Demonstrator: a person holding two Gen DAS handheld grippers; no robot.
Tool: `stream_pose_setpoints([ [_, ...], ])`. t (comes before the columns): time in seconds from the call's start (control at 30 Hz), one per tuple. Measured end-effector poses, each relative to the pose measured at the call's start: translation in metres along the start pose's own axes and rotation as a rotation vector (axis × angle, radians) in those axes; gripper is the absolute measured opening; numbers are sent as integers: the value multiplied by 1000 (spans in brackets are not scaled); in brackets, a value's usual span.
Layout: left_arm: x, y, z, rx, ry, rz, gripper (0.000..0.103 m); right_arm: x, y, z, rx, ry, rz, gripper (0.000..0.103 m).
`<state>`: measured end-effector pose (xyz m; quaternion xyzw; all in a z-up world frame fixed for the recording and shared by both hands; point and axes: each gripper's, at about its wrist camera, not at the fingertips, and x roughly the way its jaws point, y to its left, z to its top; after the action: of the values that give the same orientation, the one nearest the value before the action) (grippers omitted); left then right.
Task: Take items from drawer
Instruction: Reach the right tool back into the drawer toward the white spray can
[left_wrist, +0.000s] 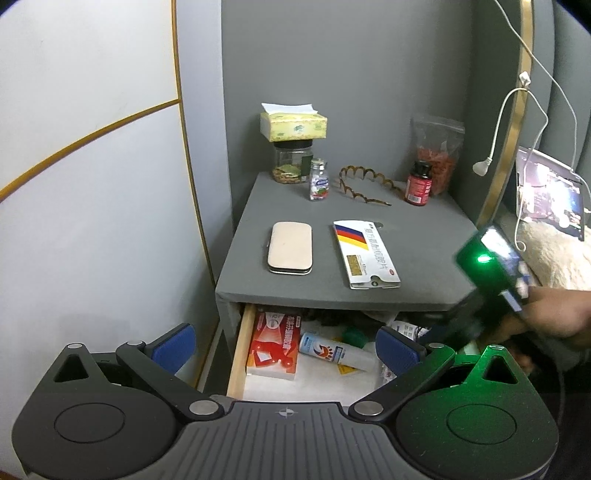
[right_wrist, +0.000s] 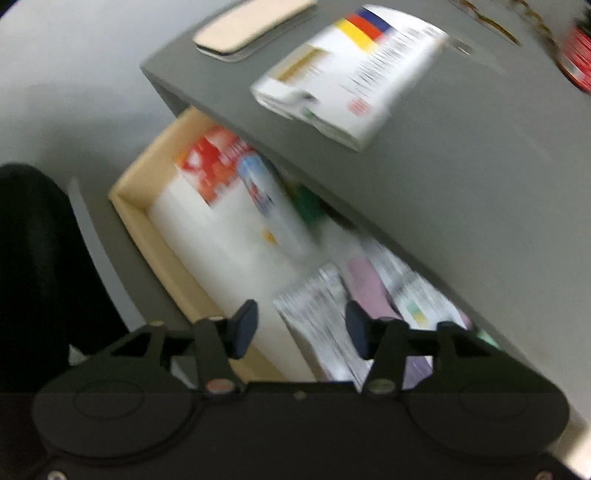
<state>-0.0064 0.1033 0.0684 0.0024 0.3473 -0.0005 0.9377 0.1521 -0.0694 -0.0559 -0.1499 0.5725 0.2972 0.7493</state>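
I have the drawer (left_wrist: 236, 354) pulled out under the grey tabletop (left_wrist: 332, 288), and both claws are released with nothing between the pads. My left claw (left_wrist: 284, 341) hangs back above the drawer's left half. My right claw (right_wrist: 301, 325) is tipped down over the right half; its view is smeared, so I can't read the packets beneath it.

In the drawer I see a red-and-white medicine box (left_wrist: 275, 345) against the left wall, a white spray bottle (left_wrist: 334, 349) lying on its side just beside it, and something green (left_wrist: 352, 336) behind that. Flat printed sachets (right_wrist: 325, 314) and a lilac pack (right_wrist: 365, 291) lie under my right claw.

The box looks light, stiff cardboard; I'd pinch it across its narrow width, gently so it doesn't crush. The bottle looks smooth and likely to roll, so I'd close across its mid-body. The sachets look thin and floppy, needing an edge grip.
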Motion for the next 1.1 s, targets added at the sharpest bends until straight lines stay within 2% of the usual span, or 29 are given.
stream_pose_setpoints([
  [0.2,0,-1,0,-10,9,-9,103,31,29,36,-108,-11,40,39],
  [0.27,0,-1,0,-14,10,-13,103,42,38,45,-133,-5,29,30],
  [0.37,0,1,2,-23,10,-16,103,62,49,51,-188,30,-34,22],
  [0.47,0,2,3,-31,10,-18,103,76,60,44,-281,51,-150,23],
  [0.5,0,2,3,-34,10,-21,103,74,59,43,-273,50,-160,25],
  [0.6,0,3,3,-38,11,-25,103,62,45,42,-131,35,-171,30],
  [0.67,0,3,4,-39,11,-29,103,55,34,38,-37,14,-162,43],
  [0.7,-1,3,4,-39,10,-30,103,53,29,36,-2,4,-163,45],
  [0.77,-3,4,4,-43,3,-32,103,53,28,31,-4,-5,-180,52],
  [0.83,-4,5,5,-47,2,-29,103,55,21,23,5,-19,-220,52],
  [1.0,-5,7,5,-55,3,-26,103,64,1,22,89,-55,-125,53],
  [1.1,-5,5,5,-47,0,-23,103,78,-2,27,72,-2,-106,47],
])
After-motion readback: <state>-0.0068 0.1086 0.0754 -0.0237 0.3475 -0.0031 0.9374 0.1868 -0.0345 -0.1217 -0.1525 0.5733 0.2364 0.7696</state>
